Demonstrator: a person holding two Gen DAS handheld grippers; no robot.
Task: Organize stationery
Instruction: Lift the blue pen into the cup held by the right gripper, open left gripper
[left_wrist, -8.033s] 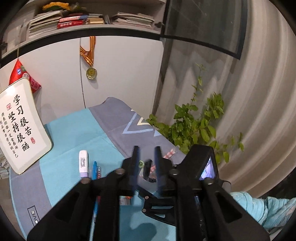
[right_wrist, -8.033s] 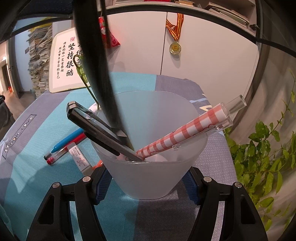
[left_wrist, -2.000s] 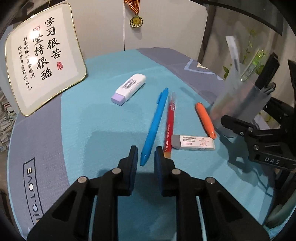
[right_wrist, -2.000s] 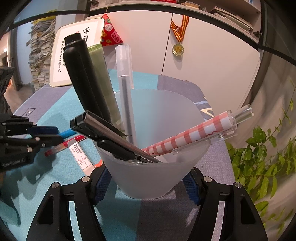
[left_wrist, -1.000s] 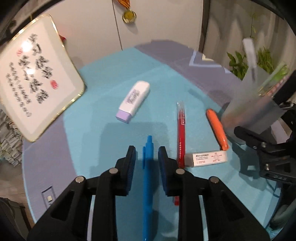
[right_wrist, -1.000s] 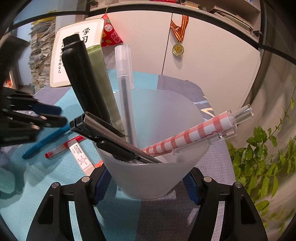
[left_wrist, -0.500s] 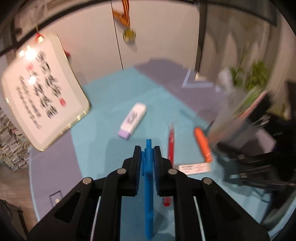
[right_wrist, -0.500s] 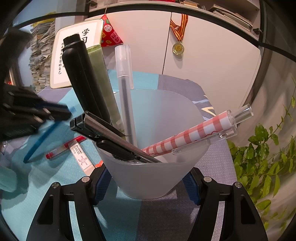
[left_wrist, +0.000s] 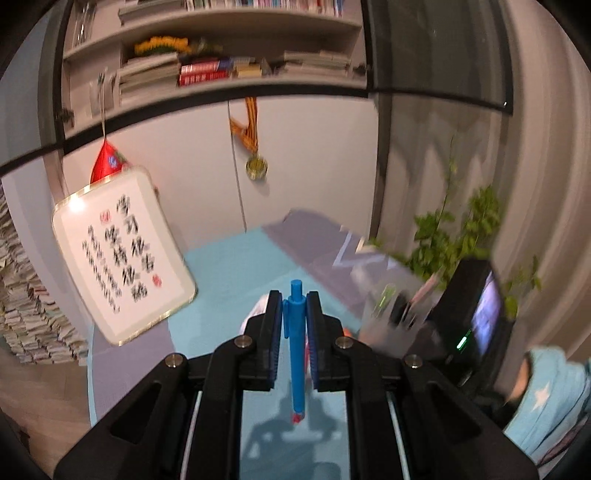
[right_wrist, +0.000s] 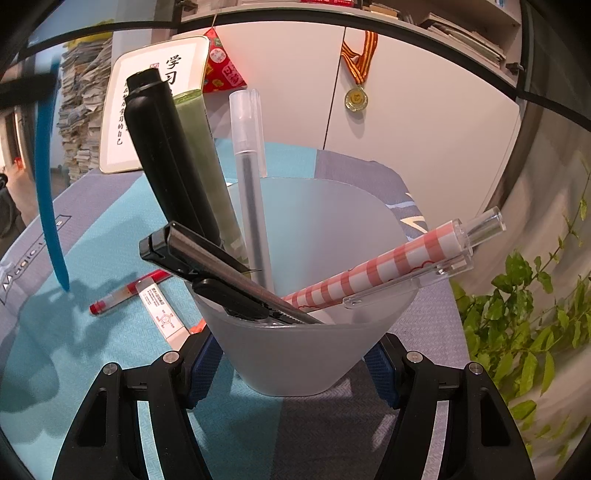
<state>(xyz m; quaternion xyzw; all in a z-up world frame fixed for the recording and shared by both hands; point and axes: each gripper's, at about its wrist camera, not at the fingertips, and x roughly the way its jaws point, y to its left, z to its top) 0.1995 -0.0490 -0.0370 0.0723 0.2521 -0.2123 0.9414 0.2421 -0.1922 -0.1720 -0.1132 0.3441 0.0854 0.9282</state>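
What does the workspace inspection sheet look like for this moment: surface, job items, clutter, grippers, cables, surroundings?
Surface: table under a teal and grey cloth.
Job's things: frosted cup holding several pens and a utility knife; blue pen lifted off the cloth; red pen and white eraser lying on it.
Clutter: nothing seen.
Grippers: left gripper shut on the blue pen, which hangs tip down; right gripper shut on the frosted cup.
Cables: nothing seen.
Surroundings: calligraphy board, medal on a cabinet door, plant, paper stacks.
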